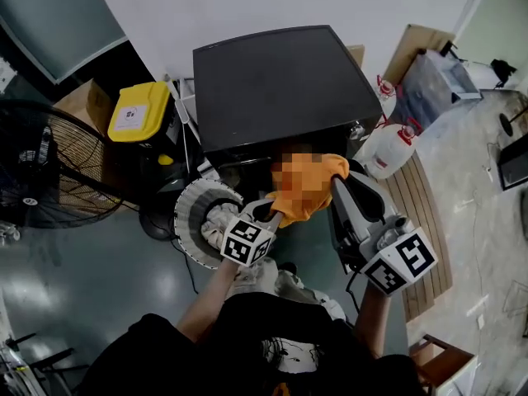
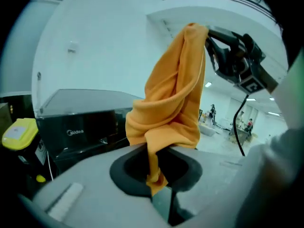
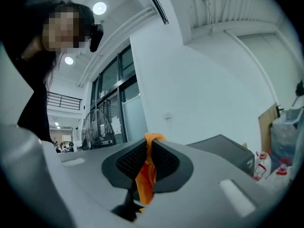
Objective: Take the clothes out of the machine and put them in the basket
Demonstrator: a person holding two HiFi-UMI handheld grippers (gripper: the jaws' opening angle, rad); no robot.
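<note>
- Head view: the orange cloth (image 1: 309, 186) hangs in the air in front of the black machine (image 1: 280, 81), stretched between the two tools.
- The left hand-held gripper (image 1: 275, 210) holds the cloth's lower end. The right hand-held gripper (image 1: 340, 185) holds its right edge, higher up.
- A round white ribbed basket (image 1: 191, 213) sits on the floor just left of the left hand-held gripper, with pale fabric inside.
- A yellow-lidded box (image 1: 139, 111) stands left of the machine, a black fan (image 1: 49, 167) is further left, and white jugs (image 1: 388, 151) with red caps stand at the machine's right.
- Left gripper view: the left hand-held gripper (image 2: 154, 174) has its jaws narrow, pinched on a thin tail of the orange cloth (image 2: 171, 103).
- The cloth rises from there in folds to its top corner, which the right hand-held gripper (image 2: 211, 34) grips at the upper right.
- The machine (image 2: 85, 122) is behind at the left, and the yellow-lidded box (image 2: 19, 132) is at the far left.
- Right gripper view: the right hand-held gripper (image 3: 146, 153) is clamped on a bunched fold of the orange cloth (image 3: 145, 175), which shows above and below the pads.
- The machine (image 3: 223, 151) is at the right, with the white jugs (image 3: 266, 165) beyond it, and the fan (image 3: 97, 127) is at the left.
</note>
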